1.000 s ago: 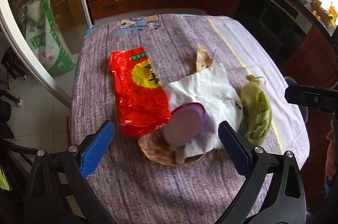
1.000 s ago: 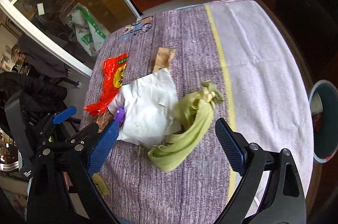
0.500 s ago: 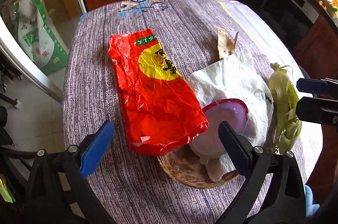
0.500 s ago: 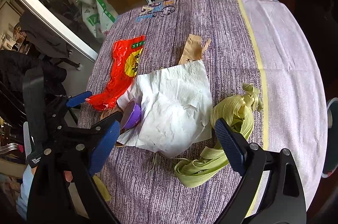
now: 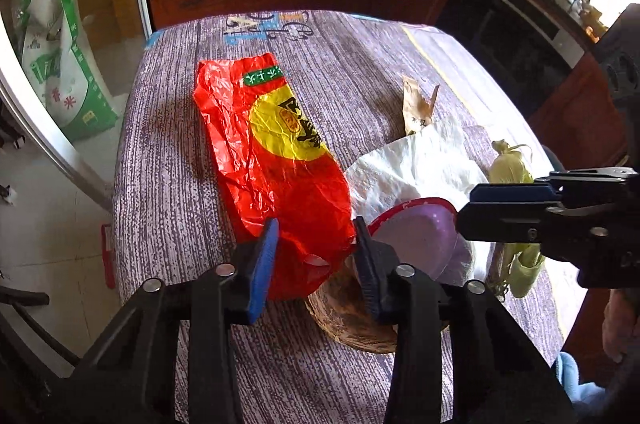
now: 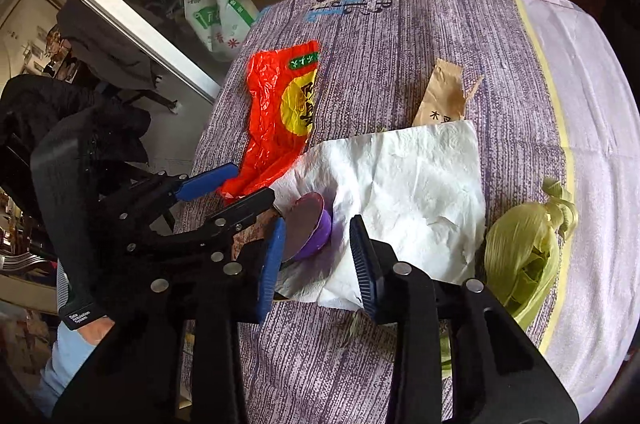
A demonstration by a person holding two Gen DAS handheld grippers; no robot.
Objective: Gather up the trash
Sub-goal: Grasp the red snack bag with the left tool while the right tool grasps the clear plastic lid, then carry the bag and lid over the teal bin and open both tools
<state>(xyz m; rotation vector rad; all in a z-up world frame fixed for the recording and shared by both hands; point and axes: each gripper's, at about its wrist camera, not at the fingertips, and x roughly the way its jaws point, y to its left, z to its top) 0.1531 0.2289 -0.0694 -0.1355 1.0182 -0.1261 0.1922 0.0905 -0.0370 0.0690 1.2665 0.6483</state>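
We note the crinkled red plastic snack bag (image 5: 272,159) lying flat on the purple striped tablecloth (image 5: 168,191), long axis running from the far left corner toward us, its near end bunched between the blue pads of the left gripper (image 5: 314,260). Those jaws have just been closing and now stand narrow; the near end of the bag puckers between them, so we read a pinch on the bag. For lifting it, the left hand is plainly the nearer one.

Right gripper (image 6: 318,256) has also just been closing. Its jaws sit narrow over the near left corner of the white crumpled paper napkin (image 6: 408,191), with the small purple plastic cup (image 6: 310,228) beside its left pad. We cannot tell whether the pads press on napkin or cup.

Napkin and cup rest partly on a round woven straw mat (image 5: 352,316) at the near edge of the table. To the right lies a bundle of pale green corn husks (image 6: 524,256); beyond the napkin, a torn brown paper sachet (image 6: 442,95).

Writing: the bag carries a yellow disc with black characters and a green strip with white characters, neither legible to us. The sachet shows two small dark characters, not readable with confidence
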